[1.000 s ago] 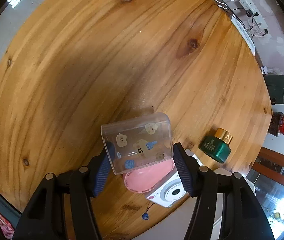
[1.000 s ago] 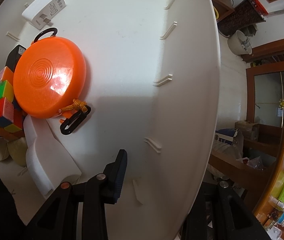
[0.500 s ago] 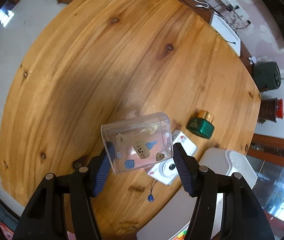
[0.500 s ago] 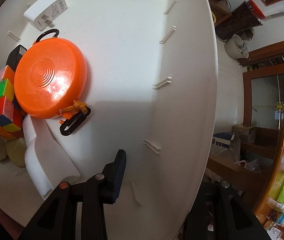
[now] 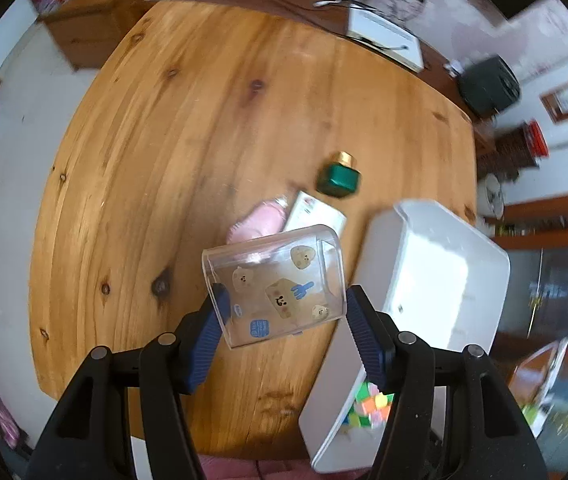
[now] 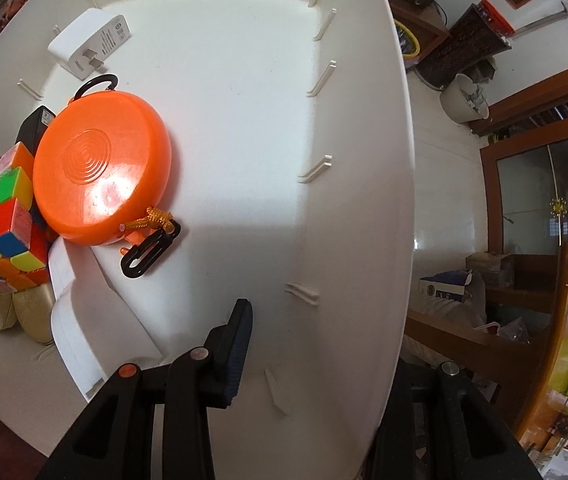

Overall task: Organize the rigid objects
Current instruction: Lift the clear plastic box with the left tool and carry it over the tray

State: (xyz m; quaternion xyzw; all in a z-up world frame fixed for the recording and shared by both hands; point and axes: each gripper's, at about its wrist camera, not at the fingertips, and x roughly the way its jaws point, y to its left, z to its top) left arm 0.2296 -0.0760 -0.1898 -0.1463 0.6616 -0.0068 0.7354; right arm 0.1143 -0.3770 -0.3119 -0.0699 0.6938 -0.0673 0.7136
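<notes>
My left gripper [image 5: 284, 296] is shut on a clear plastic box [image 5: 272, 272] with bear stickers, held in the air above the round wooden table [image 5: 188, 128]. To its right stands a white bin [image 5: 436, 272]. My right gripper [image 6: 324, 320] straddles the white bin's wall [image 6: 356, 184]. One blue pad [image 6: 240, 344] lies against the inside and the other finger is hidden outside. In the bin lie an orange disc [image 6: 100, 168] with a black clip [image 6: 148, 252], a colour cube [image 6: 0, 216] and a white plug [image 6: 88, 42].
On the table beyond the held box lie a green bottle with a gold cap [image 5: 340, 176], a pink object [image 5: 260, 222] and a white box [image 5: 316, 214]. A white folded sheet [image 6: 84, 312] and a black adapter [image 6: 38, 124] are also in the bin. Cables and furniture ring the table.
My left gripper has risen with the clear box and rolled, so the table looks farther and the white bin has come into view at the right. The right gripper has stayed put.
</notes>
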